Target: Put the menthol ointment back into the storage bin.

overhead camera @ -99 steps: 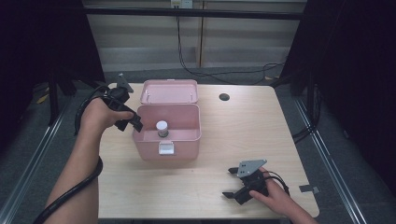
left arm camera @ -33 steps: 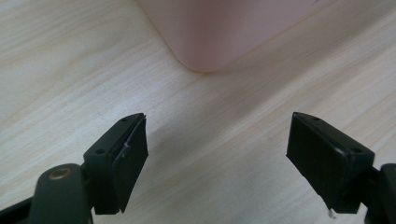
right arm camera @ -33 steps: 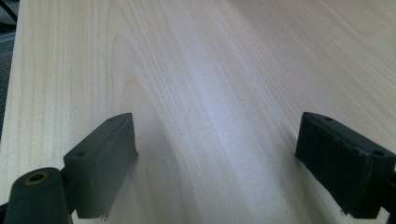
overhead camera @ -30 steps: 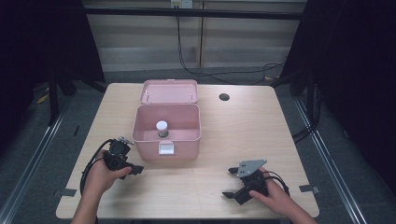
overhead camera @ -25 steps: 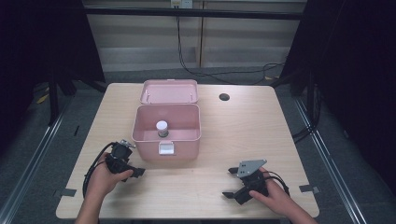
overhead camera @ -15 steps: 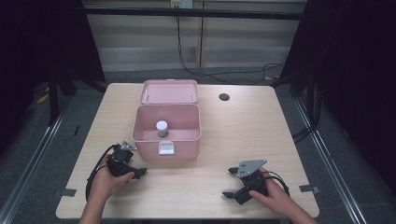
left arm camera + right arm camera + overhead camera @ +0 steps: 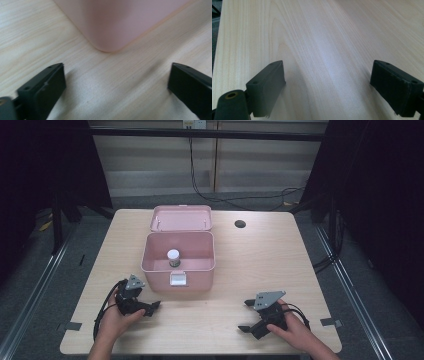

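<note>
A pink box [image 7: 178,260] is seen near the middle of the wooden bench [image 7: 260,265], with its lid [image 7: 181,217] swung open and laid back behind it. A small jar with a white cap [image 7: 173,257] is stood upright inside the box. A white latch [image 7: 178,279] is fixed on the front wall of the box. A dark round hole [image 7: 240,224] is seen in the bench, to the right of the lid. The left claw [image 7: 150,307] is held low at the front left of the bench, near the front left corner of the box, and its jaws are spread wide with nothing between them. In the left gripper view, a rounded pink corner of the box [image 7: 110,25] is seen just ahead of the left claw [image 7: 116,82]. The right claw [image 7: 247,316] is held at the front right of the bench, well apart from the box, and its jaws are also spread wide and empty. In the right gripper view, bare wood [image 7: 332,37] is seen ahead of the right claw [image 7: 327,85].
</note>
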The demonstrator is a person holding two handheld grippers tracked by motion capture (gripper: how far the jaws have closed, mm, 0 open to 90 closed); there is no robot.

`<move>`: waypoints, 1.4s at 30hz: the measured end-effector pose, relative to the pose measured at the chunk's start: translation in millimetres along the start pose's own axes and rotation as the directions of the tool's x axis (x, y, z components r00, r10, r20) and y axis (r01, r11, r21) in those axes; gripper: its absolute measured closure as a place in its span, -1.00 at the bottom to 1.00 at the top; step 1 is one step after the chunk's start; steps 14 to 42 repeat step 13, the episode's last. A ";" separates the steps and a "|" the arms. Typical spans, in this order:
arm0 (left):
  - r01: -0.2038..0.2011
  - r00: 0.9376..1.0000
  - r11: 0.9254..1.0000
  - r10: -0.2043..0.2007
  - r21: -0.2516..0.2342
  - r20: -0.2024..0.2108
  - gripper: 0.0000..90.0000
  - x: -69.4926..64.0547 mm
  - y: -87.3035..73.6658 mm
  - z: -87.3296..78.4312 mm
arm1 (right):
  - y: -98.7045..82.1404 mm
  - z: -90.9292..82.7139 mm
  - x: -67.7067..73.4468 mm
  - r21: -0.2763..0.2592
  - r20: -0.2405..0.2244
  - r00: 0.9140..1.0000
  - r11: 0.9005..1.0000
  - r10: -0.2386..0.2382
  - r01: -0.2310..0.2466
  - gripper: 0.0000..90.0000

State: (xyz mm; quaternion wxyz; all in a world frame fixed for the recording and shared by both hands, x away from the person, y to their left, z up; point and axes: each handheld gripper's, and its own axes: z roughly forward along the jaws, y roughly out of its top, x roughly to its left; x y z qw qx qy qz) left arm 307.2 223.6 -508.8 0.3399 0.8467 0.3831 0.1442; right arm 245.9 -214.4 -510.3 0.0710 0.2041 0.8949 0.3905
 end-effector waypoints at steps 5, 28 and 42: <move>-0.003 1.000 1.000 0.004 -0.012 0.009 -1.00 1.1 -1.8 -0.3 | 0.0 0.0 0.1 0.000 0.001 1.000 1.000 0.001 -0.001 -0.74; -0.002 1.000 1.000 0.002 -0.014 0.008 -1.00 0.9 -1.8 -0.2 | 0.0 0.1 0.1 -0.001 0.001 1.000 1.000 0.001 -0.001 -0.74; -0.002 1.000 1.000 0.002 -0.014 0.008 -1.00 0.9 -1.8 -0.2 | 0.0 0.1 0.1 -0.001 0.001 1.000 1.000 0.001 -0.001 -0.74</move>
